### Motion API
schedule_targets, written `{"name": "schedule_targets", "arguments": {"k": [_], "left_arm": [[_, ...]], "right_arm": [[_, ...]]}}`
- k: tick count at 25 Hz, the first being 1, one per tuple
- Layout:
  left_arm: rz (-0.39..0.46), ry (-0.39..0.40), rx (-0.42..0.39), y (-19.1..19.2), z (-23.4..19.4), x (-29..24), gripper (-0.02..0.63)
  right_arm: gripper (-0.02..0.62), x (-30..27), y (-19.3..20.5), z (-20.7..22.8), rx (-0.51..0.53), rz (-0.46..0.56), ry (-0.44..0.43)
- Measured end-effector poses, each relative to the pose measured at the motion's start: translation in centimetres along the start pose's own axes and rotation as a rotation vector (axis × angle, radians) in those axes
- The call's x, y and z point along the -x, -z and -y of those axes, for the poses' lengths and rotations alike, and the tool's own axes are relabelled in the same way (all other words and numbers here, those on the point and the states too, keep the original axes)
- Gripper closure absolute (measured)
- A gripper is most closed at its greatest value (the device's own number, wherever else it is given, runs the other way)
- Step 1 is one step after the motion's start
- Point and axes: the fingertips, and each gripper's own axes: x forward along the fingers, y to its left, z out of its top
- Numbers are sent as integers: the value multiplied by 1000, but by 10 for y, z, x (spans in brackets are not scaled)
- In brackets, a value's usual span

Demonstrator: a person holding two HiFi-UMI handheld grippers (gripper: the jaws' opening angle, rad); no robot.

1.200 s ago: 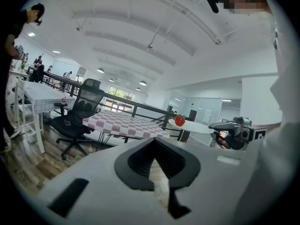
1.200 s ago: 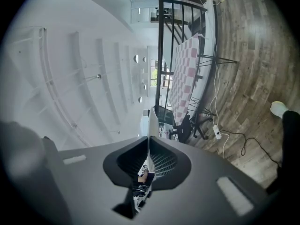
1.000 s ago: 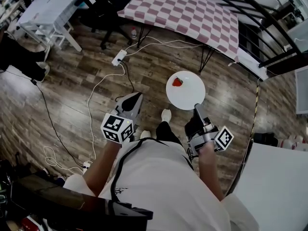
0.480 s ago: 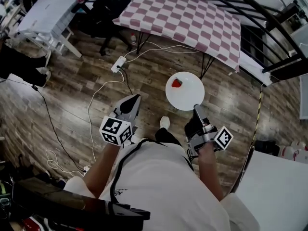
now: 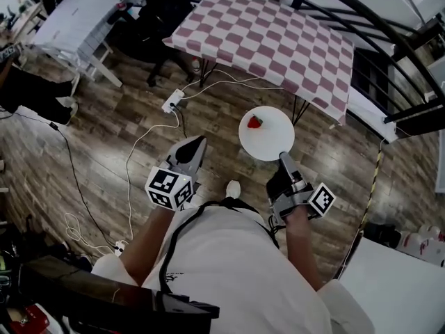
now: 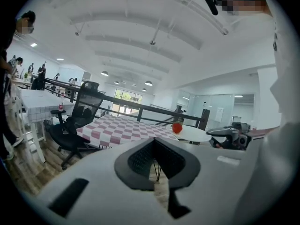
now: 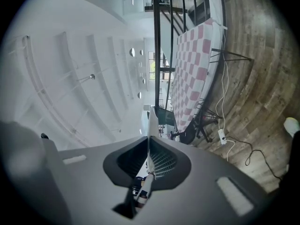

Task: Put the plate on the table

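Observation:
A round white plate (image 5: 266, 134) with a red strawberry (image 5: 255, 122) on it hangs level above the wooden floor. My right gripper (image 5: 284, 156) is shut on its near rim. In the right gripper view the plate (image 7: 151, 125) shows edge-on between the jaws. The table with the pink-and-white checked cloth (image 5: 278, 40) stands just beyond the plate. My left gripper (image 5: 200, 142) is shut and holds nothing, left of the plate. The left gripper view shows the table (image 6: 122, 128), the plate (image 6: 194, 134) and the strawberry (image 6: 176, 127) to its right.
A black office chair (image 5: 163, 5) and a white table (image 5: 76, 12) stand to the left of the checked table. A power strip (image 5: 172, 82) and white cables lie on the floor. A black railing (image 5: 389, 33) runs behind the table. A person's legs (image 5: 28, 89) are at far left.
The checked table has come nearer in the head view, and the plate now lies closer to its edge. Both grippers keep their pose, and the plate stays gripped.

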Motion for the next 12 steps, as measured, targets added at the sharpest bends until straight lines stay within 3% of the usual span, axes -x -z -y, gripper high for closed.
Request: {"name": "schedule_targets", "arguments": {"k": [12], "left_arm": [[7, -59, -10, -13, 23, -71, 600]], "right_arm": [[573, -22, -72, 12, -8, -92, -9]]}}
